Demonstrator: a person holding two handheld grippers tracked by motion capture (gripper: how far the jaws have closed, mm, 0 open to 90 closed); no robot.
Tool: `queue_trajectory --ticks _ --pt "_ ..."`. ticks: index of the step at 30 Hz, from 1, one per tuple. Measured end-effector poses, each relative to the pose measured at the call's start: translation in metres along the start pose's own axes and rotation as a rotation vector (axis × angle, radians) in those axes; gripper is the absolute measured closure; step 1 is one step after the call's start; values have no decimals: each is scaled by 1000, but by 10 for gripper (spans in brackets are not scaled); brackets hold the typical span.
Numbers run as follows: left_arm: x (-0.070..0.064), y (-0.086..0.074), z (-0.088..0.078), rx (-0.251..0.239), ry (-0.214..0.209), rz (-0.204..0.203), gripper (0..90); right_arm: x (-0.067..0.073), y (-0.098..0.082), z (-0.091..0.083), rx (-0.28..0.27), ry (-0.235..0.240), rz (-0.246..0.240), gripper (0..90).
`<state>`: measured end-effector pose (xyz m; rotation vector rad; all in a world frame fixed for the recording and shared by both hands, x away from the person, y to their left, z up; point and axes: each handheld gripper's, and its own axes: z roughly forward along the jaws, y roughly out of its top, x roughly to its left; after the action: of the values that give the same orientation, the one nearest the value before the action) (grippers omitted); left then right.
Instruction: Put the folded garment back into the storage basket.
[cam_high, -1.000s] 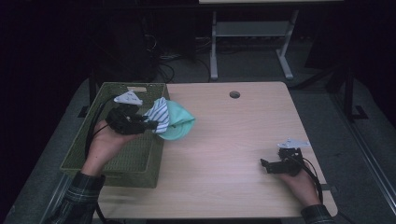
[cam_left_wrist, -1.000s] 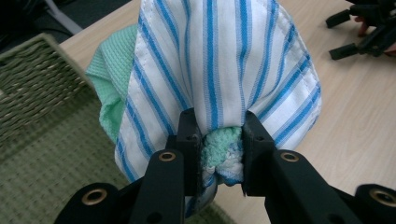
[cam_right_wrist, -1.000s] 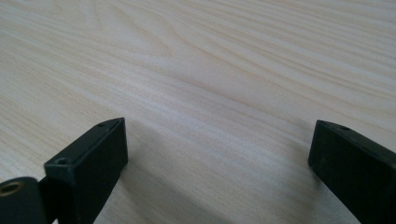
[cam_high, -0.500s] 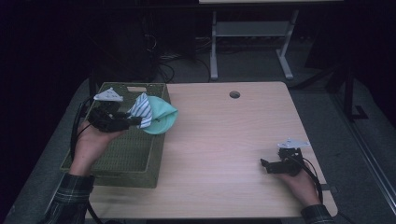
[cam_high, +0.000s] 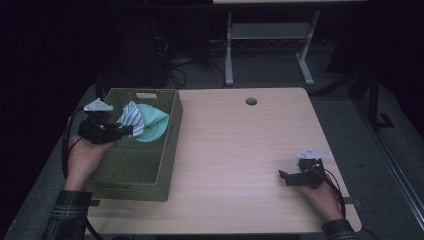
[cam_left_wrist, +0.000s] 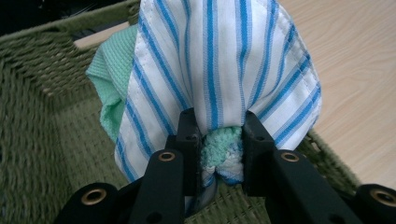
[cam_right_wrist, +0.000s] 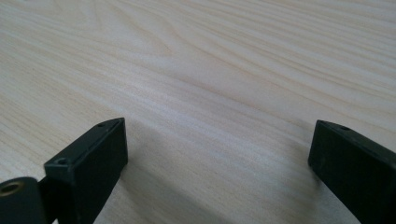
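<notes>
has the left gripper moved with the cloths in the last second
Yes. The left gripper, holding the cloths, went leftward from the basket's right rim to above its interior.

The table (cam_high: 240, 150) is seen in pale, smooth, matt wood. The basket (cam_left_wrist: 42, 140) is woven, rough and green. A striped cloth (cam_left_wrist: 219, 60) is stitched and soft.

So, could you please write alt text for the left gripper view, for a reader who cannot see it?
The left tongs are shut on a bunched cloth bundle: a white cloth with blue stripes wrapped over a mint green knitted cloth. The bundle is held above a green woven basket, with the light wooden table beyond its rim.
</notes>
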<state>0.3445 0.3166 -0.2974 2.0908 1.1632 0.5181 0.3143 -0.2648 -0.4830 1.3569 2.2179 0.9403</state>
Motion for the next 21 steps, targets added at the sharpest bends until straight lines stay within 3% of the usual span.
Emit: queue_trajectory --ticks 13,21 --pt "16 -25 28 61 52 -50 725 0 0 0 0 0 0 43" --pt "23 -41 50 98 59 -75 724 0 0 0 0 0 -1 43"
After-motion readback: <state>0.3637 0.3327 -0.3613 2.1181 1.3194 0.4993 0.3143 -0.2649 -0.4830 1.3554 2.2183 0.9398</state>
